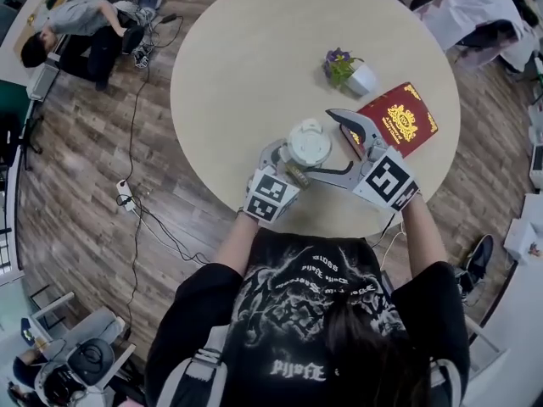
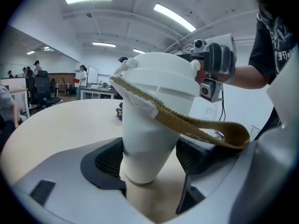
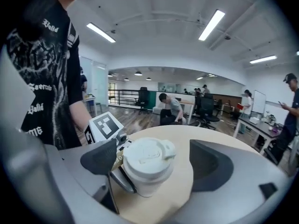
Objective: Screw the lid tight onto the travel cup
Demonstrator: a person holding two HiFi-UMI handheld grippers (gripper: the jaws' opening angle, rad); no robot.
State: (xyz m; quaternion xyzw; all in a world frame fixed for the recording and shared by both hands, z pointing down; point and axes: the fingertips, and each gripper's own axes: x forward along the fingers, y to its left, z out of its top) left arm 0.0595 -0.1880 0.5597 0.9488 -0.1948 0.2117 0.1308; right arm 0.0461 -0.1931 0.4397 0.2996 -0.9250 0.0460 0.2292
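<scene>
Head view shows the lid (image 1: pixel 309 142) seated on the travel cup (image 2: pixel 148 139), left tongs (image 2: pixel 148 158) clamping the cup body, right tongs (image 3: pixel 156 162) spread apart, tightness likely still unconfirmed.

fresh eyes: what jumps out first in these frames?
A white travel cup stands at the near edge of the round table, body clamped in the left claw. The right claw stands open around the lid, not pressing it. Beyond, to the right, lie a red book and a potted plant.

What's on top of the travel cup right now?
A white lid covers the travel cup, with a tan strap trailing just below it. The lid hides whatever is inside.
</scene>
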